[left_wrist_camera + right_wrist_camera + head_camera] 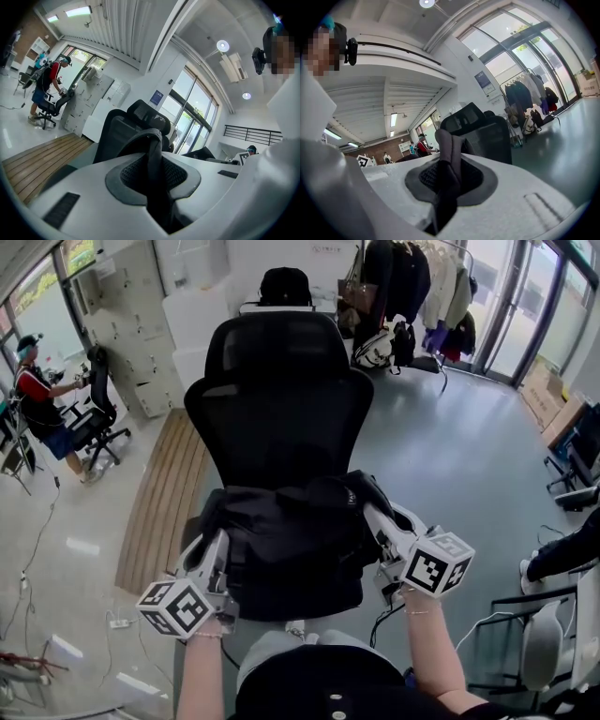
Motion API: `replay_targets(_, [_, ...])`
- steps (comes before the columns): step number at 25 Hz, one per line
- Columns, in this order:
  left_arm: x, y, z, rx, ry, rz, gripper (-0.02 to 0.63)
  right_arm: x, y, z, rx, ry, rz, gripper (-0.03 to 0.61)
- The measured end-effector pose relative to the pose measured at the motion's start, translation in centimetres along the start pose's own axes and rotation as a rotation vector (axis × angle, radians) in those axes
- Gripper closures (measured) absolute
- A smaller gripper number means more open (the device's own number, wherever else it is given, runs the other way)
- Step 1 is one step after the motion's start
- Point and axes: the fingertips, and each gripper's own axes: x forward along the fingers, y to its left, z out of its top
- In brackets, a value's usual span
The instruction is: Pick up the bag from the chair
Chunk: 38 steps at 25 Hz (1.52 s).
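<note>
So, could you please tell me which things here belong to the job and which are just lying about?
Job: bag; chair; left gripper and right gripper, each with jaws shut on the bag.
Lying about: clothes rack; wooden boards; cardboard boxes; second office chair.

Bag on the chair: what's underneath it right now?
Beneath the bag, only the front of the chair seat shows. The bag covers the rest, so whether it rests there, or hides anything, cannot be seen.
</note>
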Motion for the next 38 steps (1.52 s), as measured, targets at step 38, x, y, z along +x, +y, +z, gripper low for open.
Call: replay_targets(38, [0.6,0.0,-1.9,-0.016,0.046,-0.009,0.529,0.2,-0.7,-1.9,0.028,0.048,0.0,0.532])
